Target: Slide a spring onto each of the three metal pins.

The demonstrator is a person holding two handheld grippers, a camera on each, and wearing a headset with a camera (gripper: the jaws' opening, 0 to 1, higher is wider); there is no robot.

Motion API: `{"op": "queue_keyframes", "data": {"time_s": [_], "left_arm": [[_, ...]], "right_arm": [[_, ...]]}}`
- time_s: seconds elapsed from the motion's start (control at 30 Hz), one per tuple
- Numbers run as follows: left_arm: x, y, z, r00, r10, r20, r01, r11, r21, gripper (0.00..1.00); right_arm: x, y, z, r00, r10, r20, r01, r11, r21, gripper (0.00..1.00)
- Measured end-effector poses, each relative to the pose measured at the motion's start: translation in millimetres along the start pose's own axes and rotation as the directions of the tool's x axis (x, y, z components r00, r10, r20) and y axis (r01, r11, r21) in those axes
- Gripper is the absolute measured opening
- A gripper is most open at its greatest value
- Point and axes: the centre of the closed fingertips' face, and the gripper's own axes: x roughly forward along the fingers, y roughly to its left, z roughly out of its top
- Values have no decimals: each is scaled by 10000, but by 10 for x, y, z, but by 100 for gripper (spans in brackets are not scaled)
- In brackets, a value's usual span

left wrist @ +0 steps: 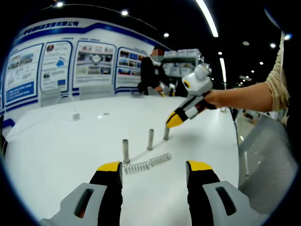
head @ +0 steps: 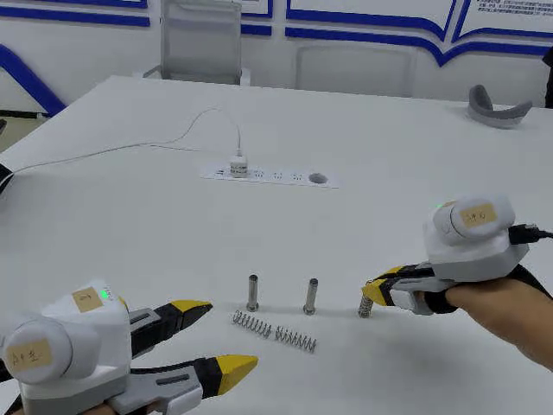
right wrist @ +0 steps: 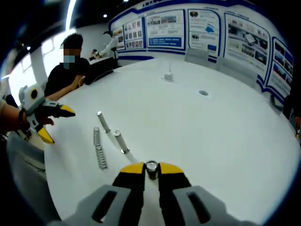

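A white workbench [head: 130, 199], seen from above and from each gripper.

At the near left, the left gripper [head: 216, 339] hovers above the table with its yellow-tipped tongs spread wide and nothing between them. It is aimed toward the parts but is well apart from them.

Just right of it stands the left pin [head: 252, 292], a short, smooth, upright metal post with nothing on it. In front of it lie two loose springs end to end, the first spring [head: 251, 323] near the left pin's foot and the second spring [head: 295, 339] a little further right. Behind the second spring stands the middle pin [head: 311, 296], also bare.

Further right a third spring [head: 365, 307] stands upright, apparently slipped over the third pin, which is hidden inside the coil. The right gripper [head: 373, 294] has its tongs pressed together on the top of that coil.

The springs look like thin, light wire. They would likely roll at a nudge, squash under a hard pinch and flick away if squeezed off-centre. A gentle grip across the coil near one end, leaving the other end open for the pin top, seems safest. The pins look stiff and slick, and a knock might tip them.
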Motion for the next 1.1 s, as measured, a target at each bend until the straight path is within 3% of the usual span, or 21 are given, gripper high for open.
{"op": "queue_keyframes", "data": {"time_s": [0.7, 1.1], "left_arm": [[-3, 5, 12, 10000, 56, 60, -56, 10000, 8, 55], [7, -4, 11, 10000, 9, 65, -10, 10000, 40, 55]], "right_arm": [[-37, 2, -61, 9998, -188, 29, 189, 9992, -356, 18], [-183, 144, -102, 9998, -139, 124, 144, 9988, -458, 19]]}}
